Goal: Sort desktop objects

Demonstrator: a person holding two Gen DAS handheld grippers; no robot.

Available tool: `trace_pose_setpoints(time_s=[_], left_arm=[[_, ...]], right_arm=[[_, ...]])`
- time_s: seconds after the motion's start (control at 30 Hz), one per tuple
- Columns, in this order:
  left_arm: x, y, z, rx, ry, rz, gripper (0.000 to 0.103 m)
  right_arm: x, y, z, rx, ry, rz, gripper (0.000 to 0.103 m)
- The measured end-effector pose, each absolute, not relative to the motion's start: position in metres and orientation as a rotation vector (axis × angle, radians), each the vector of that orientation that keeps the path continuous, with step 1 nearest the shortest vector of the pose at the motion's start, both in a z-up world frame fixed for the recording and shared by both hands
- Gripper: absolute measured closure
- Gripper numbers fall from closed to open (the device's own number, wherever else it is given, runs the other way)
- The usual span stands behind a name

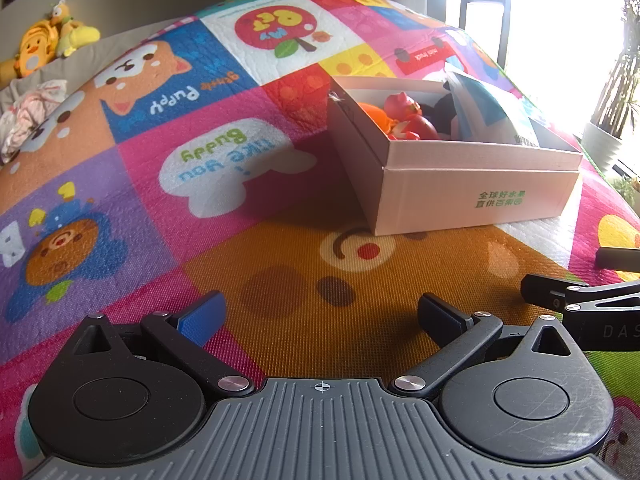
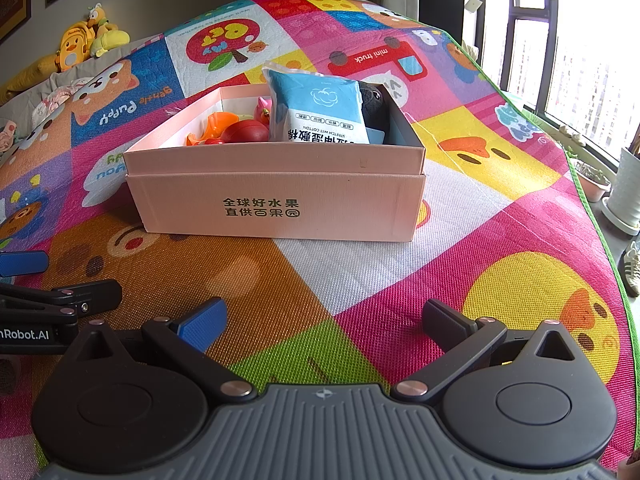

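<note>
Both grippers, left [image 1: 320,316] and right [image 2: 322,320], were held spread and empty above the mat [image 2: 400,280], the pink box [image 2: 280,200] apparently already filled.

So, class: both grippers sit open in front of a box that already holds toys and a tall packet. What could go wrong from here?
1. The blue and white packet stands taller than the pink box wall; a bump might tip it out.
2. The left gripper and right gripper are close together and could collide.
3. The soft play mat may let the box slide or tilt.
</note>
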State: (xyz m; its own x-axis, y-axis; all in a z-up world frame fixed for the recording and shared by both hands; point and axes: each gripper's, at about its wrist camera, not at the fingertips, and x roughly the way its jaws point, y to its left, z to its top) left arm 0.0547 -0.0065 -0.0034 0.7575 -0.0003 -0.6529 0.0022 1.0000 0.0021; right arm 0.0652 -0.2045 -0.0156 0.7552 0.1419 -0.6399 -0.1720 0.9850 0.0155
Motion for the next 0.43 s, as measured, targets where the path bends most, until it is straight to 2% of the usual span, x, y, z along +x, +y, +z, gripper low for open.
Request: trace_pose_setpoints(time_s=[0.43], left_arm=[[0.0571,-0.0074,-0.0026,0.012,0.725,-0.002,0.0]], right_arm=[[0.0651,-0.2045,-0.0156,-0.045,0.694,0.171,0.0]])
